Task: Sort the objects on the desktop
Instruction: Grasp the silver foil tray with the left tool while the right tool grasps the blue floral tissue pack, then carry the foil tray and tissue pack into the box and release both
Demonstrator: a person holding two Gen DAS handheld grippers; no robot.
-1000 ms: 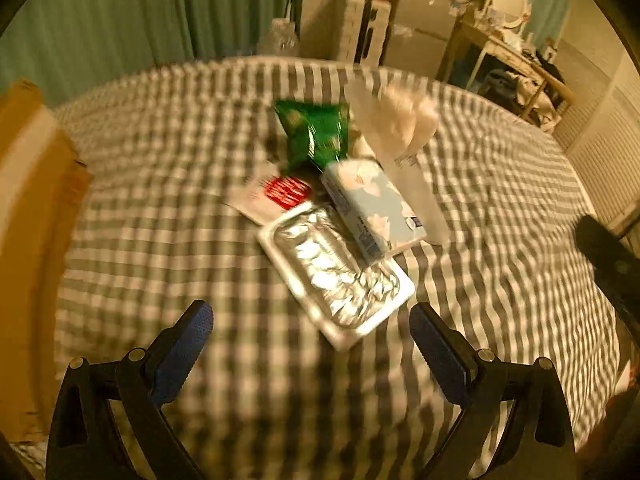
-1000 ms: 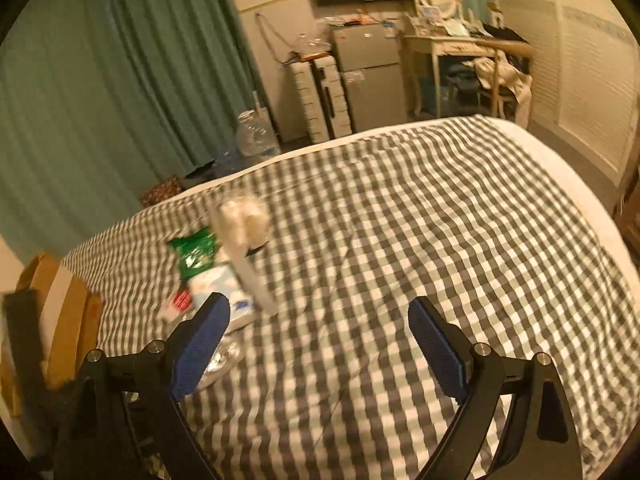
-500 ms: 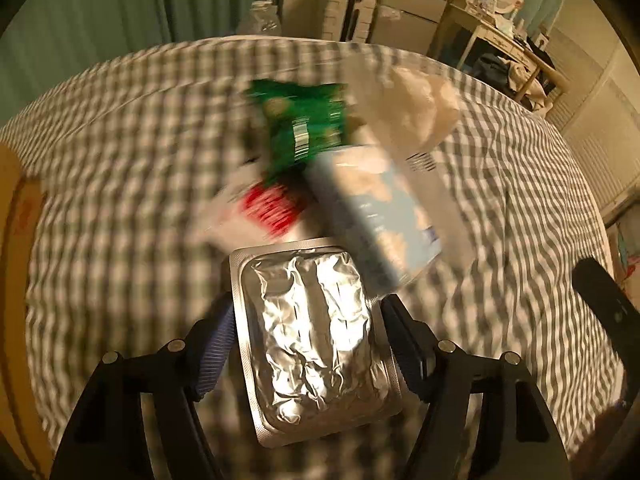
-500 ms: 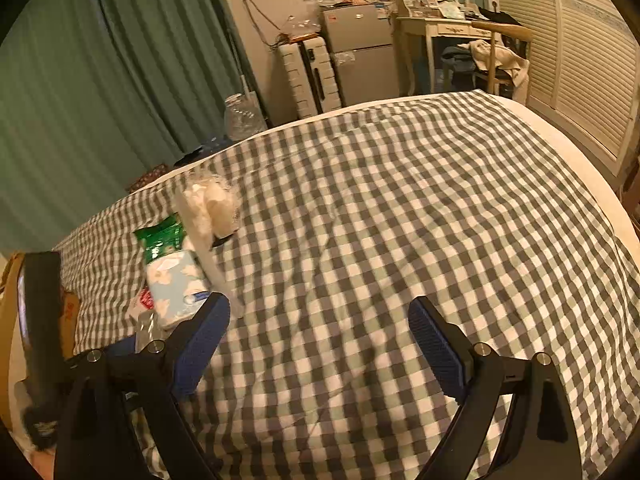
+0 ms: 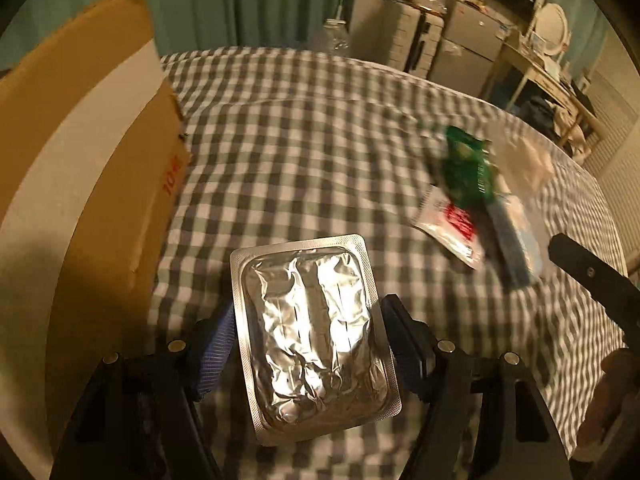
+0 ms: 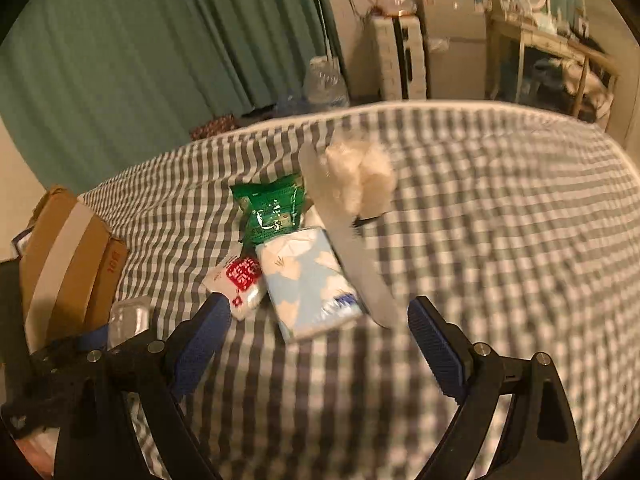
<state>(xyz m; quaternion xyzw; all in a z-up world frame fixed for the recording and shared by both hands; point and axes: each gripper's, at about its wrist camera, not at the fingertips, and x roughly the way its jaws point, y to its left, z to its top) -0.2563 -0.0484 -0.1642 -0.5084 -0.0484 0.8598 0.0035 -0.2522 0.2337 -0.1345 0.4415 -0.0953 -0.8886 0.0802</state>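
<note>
Cardboard box (image 5: 80,200) stands left of the foil blister pack (image 5: 312,336), which is clamped between the left gripper (image 5: 308,344) fingers, long axis pointing away from them. Right gripper (image 6: 320,344) fingers gape wide before the tissue pack (image 6: 308,280).

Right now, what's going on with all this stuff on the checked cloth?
A person is sorting small items with two handheld grippers. The left gripper has its jaws shut on a silver foil pack, held above the cloth near a cardboard box. The right gripper is open and holds nothing, pointed at the pile: a green packet, a blue tissue pack and a red-and-white sachet.
</note>
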